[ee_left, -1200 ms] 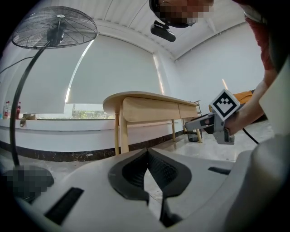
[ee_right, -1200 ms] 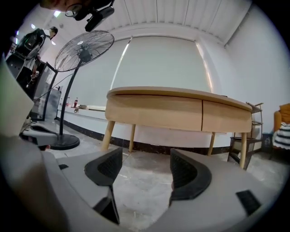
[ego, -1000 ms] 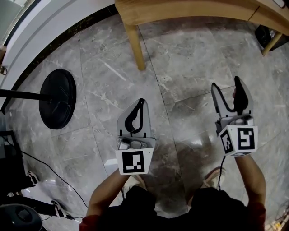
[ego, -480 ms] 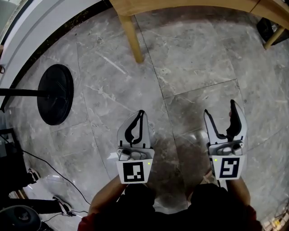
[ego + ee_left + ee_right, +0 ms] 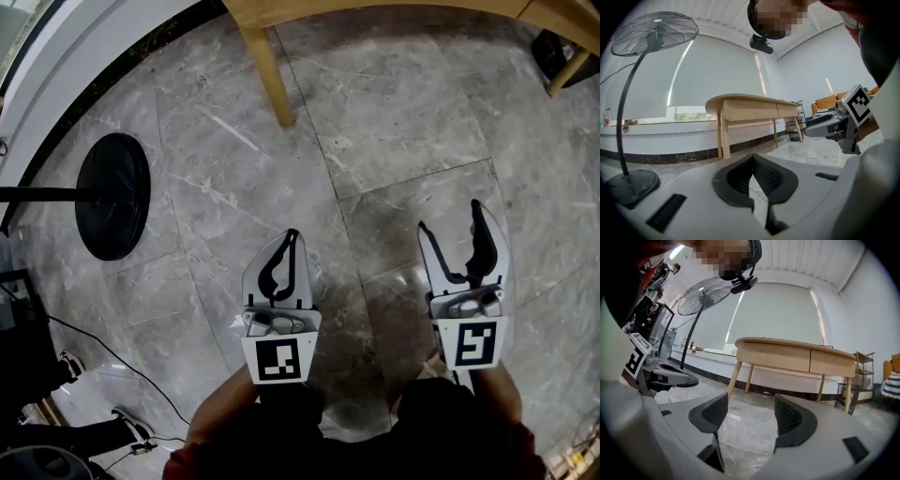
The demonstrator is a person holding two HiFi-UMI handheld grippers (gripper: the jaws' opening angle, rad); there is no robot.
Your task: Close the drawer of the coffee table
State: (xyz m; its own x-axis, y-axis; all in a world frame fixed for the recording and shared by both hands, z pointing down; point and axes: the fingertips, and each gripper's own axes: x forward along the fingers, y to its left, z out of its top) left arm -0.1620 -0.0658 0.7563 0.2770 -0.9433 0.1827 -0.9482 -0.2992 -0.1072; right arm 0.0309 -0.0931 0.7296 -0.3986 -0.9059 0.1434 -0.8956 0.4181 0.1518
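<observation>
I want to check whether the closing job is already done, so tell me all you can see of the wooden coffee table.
The coffee table is pale wood, with a thin rounded top over a deep apron. A seam splits the apron into two drawer fronts. Both look flush, with neither pulled out. Its slim splayed legs stand on the grey stone floor, in front of a low white wall. Nothing else is seen touching it.

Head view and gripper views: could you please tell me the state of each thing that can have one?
left tongs: shut, nothing between them.
right tongs: open, empty.
coffee table drawers: both fronts look flush, closed.
standing fan: upright; running or not, cannot tell.
</observation>
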